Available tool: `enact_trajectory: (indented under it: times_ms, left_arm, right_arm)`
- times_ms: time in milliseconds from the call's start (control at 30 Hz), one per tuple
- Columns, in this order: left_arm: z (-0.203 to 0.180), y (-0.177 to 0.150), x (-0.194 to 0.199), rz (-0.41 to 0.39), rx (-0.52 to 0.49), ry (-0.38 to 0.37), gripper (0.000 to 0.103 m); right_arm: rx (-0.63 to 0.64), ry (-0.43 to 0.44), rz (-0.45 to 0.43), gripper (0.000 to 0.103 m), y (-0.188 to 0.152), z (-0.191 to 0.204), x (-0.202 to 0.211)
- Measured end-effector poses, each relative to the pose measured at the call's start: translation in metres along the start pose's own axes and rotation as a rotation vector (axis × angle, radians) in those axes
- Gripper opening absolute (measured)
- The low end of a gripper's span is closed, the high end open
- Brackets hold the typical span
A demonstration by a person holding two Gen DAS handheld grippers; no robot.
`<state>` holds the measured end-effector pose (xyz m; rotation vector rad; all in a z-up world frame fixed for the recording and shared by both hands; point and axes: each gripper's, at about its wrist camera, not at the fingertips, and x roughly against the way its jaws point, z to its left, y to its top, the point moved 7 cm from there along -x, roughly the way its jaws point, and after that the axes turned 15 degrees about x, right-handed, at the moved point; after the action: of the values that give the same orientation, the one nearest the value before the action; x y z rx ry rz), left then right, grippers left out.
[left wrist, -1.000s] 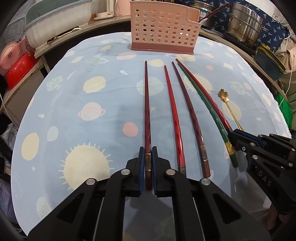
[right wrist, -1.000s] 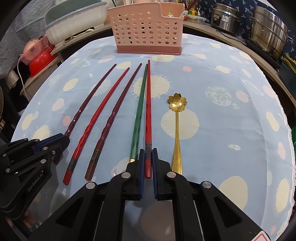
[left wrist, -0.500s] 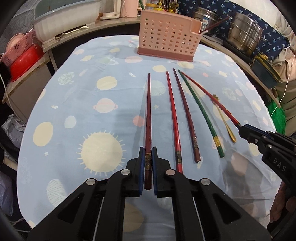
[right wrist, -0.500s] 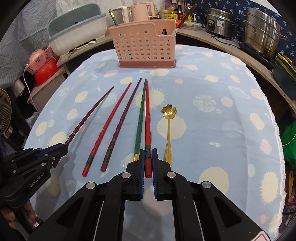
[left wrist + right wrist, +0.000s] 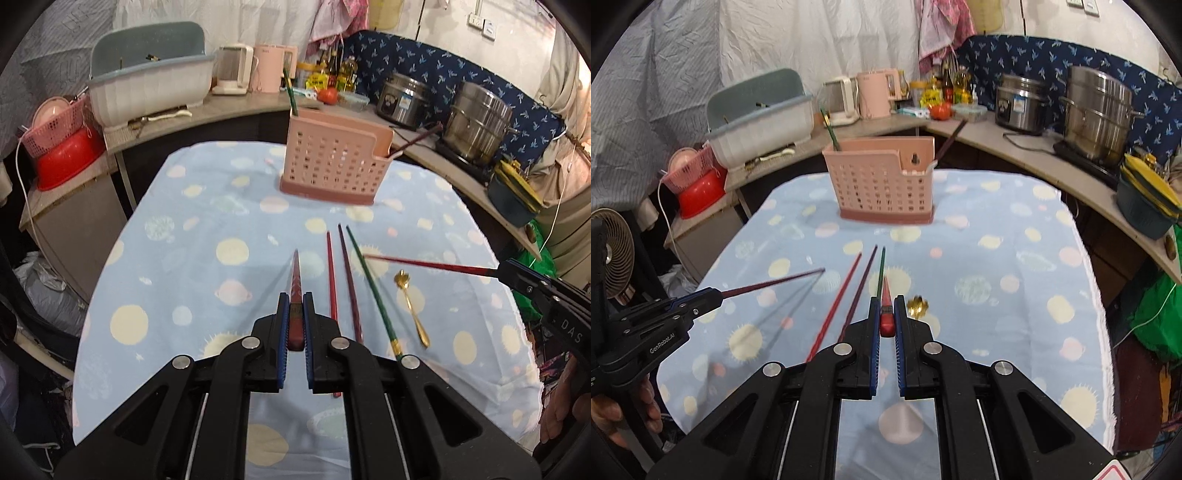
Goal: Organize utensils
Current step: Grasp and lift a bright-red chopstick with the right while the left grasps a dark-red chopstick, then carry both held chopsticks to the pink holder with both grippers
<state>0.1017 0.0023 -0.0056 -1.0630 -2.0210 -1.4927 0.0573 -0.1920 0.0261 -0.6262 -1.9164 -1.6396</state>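
left gripper [image 5: 294,325]: closed tight on the thick end of a dark red chopstick [image 5: 295,280], which a second ago lay flat on the cloth and is now lifted clear, tip pointing ahead toward the holder.
right gripper [image 5: 886,321]: pinched on the butt of a bright red chopstick [image 5: 886,295], likewise raised off the table since a second ago; seen from the left view it hangs in the air across the others.
what changed: both sticks have left the row together and the cameras have risen, so the far counter now shows.
still on the table: a red chopstick [image 5: 331,273], a dark brown chopstick [image 5: 350,284] and a green chopstick [image 5: 373,291] lie side by side, with the gold spoon [image 5: 410,306] just beside them on the blue tablecloth [image 5: 184,258].
pink holder [image 5: 332,171]: upright at the far end of the cloth, well apart from both held sticks; a green stick and a dark one already stand in it.
meaning: pickup looks done for this pair; carrying them to the holder and dropping them in is likely next.
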Motion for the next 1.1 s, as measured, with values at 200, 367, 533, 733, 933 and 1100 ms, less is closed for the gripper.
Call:
enact_trajectory:
  times_ms: [200, 367, 533, 733, 933, 1100]
  left_arm:
    - [-0.014, 0.031, 0.017, -0.070, -0.007, -0.025, 0.007]
    - [-0.023, 0.056, 0.025, -0.118, -0.012, -0.042, 0.007]
    - [-0.031, 0.079, 0.029, -0.161, -0.014, -0.053, 0.007]
    - [-0.040, 0.108, 0.029, -0.199, -0.022, -0.053, 0.007]
    - [-0.053, 0.153, 0.030, -0.256, -0.028, -0.062, 0.007]
    - [-0.072, 0.192, 0.030, -0.312, -0.049, -0.068, 0.007]
  right_arm:
    - [0.003, -0.012, -0.074, 0.007, 0.031, -0.008, 0.017]
    - [-0.010, 0.000, -0.115, 0.007, 0.051, -0.013, 0.022]
    - [-0.008, -0.009, -0.143, 0.007, 0.070, -0.018, 0.022]
    - [-0.027, 0.003, -0.172, 0.007, 0.093, -0.031, 0.018]
    - [-0.030, -0.021, -0.218, 0.007, 0.134, -0.048, 0.016]
    - [-0.027, -0.056, -0.260, 0.007, 0.178, -0.064, 0.011]
